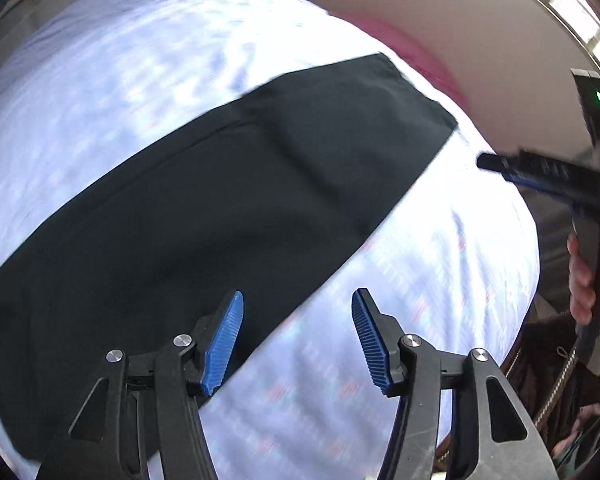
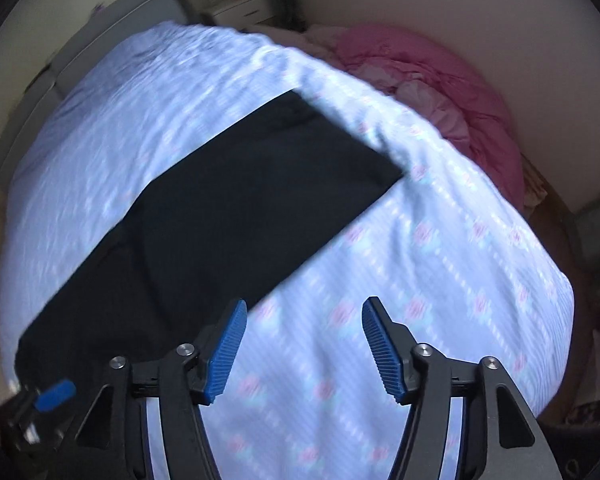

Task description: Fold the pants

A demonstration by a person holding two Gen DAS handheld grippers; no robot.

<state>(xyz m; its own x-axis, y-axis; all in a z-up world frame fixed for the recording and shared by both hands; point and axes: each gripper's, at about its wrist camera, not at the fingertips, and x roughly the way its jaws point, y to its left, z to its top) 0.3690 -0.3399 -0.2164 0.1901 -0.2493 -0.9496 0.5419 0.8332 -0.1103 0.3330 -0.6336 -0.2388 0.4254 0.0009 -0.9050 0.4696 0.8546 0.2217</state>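
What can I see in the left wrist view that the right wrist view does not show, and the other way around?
Only the left wrist view shows the person's hand holding the right gripper from the side. Only the right wrist view shows the pink blanket and a white drawer unit. Both show the black pants lying flat on the light blue bedsheet, and open, empty jaws.

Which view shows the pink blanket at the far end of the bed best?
The right wrist view: the pink blanket lies there as a whole crumpled heap beyond the light blue sheet and the black pants. The left wrist view shows only a thin, blurred pink strip past the sheet's edge.
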